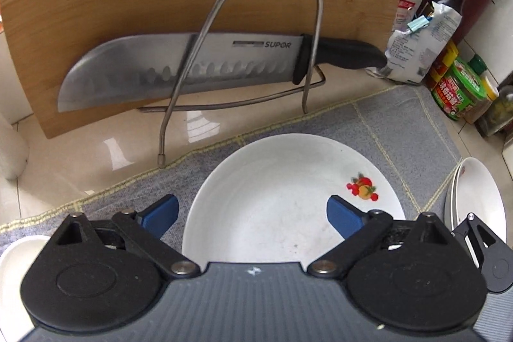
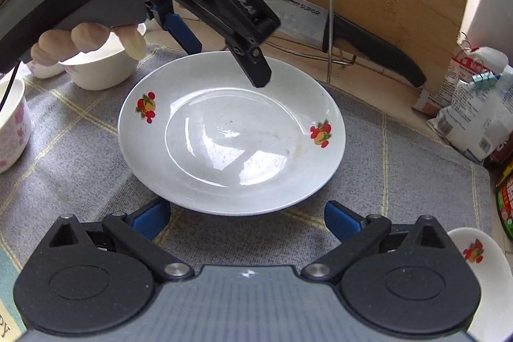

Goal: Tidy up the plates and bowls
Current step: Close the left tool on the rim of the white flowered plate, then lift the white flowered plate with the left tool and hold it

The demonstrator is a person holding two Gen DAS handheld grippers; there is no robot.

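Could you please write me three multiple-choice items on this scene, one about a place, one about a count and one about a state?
1. Where does the knife rest?
A. in the wire rack against the cutting board
B. on the plate
C. in a bowl

2. How many fruit motifs show on the big plate in the right wrist view?
A. none
B. two
C. five

3. How does the left gripper stand?
A. shut on the plate
B. shut on a bowl
C. open above the plate

Answers: 1 A, the blade lies behind the wire loop; 2 B, one on each side of the rim; 3 C, its fingers stand wide apart.
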